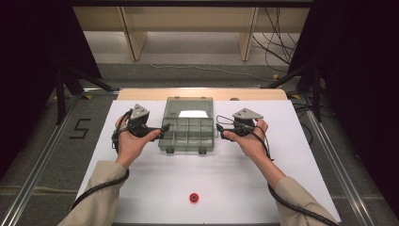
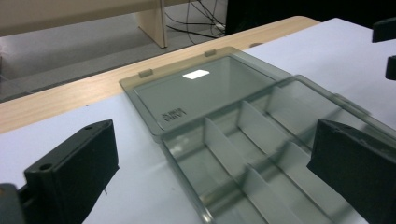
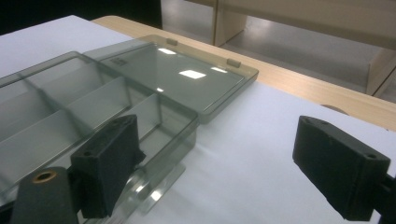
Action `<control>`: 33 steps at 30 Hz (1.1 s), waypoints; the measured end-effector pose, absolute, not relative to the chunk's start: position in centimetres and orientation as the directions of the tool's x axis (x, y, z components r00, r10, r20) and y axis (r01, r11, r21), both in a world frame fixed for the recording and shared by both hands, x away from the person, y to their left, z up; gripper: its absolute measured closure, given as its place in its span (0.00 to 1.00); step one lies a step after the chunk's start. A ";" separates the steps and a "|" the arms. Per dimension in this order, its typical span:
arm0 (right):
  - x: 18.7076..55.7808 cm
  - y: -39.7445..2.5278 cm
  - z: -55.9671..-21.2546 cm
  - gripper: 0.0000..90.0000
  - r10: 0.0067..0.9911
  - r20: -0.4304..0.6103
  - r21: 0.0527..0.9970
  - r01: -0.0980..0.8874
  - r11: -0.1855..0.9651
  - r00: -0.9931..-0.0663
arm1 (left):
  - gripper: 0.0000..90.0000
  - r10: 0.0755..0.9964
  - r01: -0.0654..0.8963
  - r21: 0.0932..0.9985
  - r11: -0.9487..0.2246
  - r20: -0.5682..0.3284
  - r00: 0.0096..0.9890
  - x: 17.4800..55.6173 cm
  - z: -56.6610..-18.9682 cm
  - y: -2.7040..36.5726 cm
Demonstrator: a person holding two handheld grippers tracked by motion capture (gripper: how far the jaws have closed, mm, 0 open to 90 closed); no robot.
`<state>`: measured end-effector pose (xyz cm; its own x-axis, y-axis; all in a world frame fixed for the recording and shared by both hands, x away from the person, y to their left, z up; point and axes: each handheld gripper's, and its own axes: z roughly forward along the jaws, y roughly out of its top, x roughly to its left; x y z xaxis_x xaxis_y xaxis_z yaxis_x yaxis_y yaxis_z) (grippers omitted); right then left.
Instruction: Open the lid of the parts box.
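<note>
A translucent grey compartment box lies open in the middle of the white sheet, its lid folded flat behind it. The compartments look bare. My left gripper is at the box's left wall and stands open; in the left gripper view the box and lid spread out between and beyond the jaws. My right gripper is at the box's right wall, also open. In the right gripper view its left jaw sits by the box corner, with the lid farther off.
A small red round object rests on the white sheet near the front edge. A bare wooden strip runs along the table's far edge. Dark stands and cables are on the floor beyond.
</note>
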<state>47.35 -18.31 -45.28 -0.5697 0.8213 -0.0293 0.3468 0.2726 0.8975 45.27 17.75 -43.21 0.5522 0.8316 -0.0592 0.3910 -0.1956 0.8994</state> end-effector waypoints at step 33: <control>34.0 -25.5 -43.9 0.17 0.775 0.009 0.935 0.280 0.218 -0.632 | 0.00 0.767 0.361 0.902 -0.238 -0.053 0.639 32.4 -43.6 17.3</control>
